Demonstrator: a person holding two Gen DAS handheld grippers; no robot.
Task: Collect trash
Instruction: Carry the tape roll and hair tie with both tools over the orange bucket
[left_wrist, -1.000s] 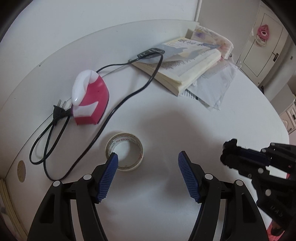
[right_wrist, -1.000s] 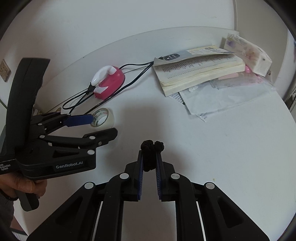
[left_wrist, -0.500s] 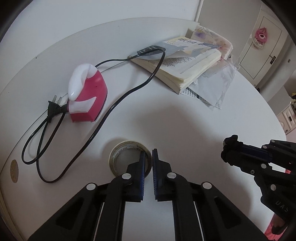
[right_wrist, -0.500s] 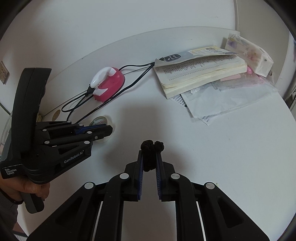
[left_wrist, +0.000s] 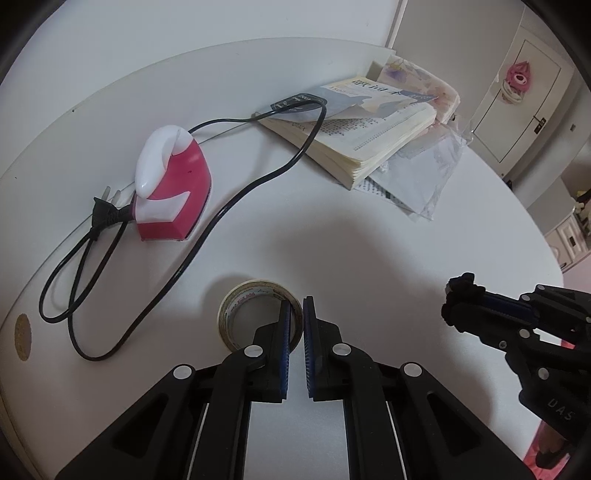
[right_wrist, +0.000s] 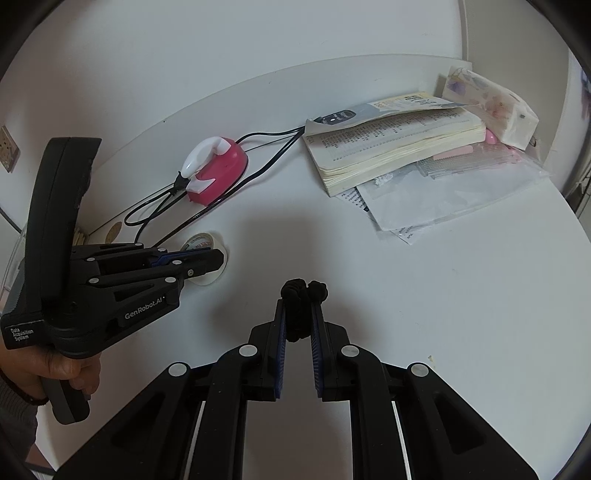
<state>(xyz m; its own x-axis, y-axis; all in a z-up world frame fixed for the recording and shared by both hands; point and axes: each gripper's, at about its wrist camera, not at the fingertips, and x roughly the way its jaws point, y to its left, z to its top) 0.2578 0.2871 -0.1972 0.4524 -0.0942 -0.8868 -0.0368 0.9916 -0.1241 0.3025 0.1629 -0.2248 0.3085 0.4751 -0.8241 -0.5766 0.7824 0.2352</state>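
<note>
A roll of clear tape (left_wrist: 243, 306) lies on the white round table (left_wrist: 369, 240). My left gripper (left_wrist: 295, 310) is shut on the roll's right wall, one finger inside the ring and one outside. It shows from the side in the right wrist view (right_wrist: 207, 258), with the tape (right_wrist: 201, 242) under its tips. My right gripper (right_wrist: 297, 314) is shut on a black knotted hair tie (right_wrist: 303, 295) and holds it just above the table. That gripper appears at the right of the left wrist view (left_wrist: 465, 306).
A pink and white mini iron (left_wrist: 170, 188) with a black cord (left_wrist: 221, 218) lies at the left. An open book (left_wrist: 362, 133), a tissue pack (right_wrist: 491, 107) and plastic sleeves (right_wrist: 443, 192) lie at the far side.
My left gripper went from wide open around the tape roll to shut on its right wall, then held. The right gripper stayed still with the hair tie.
</note>
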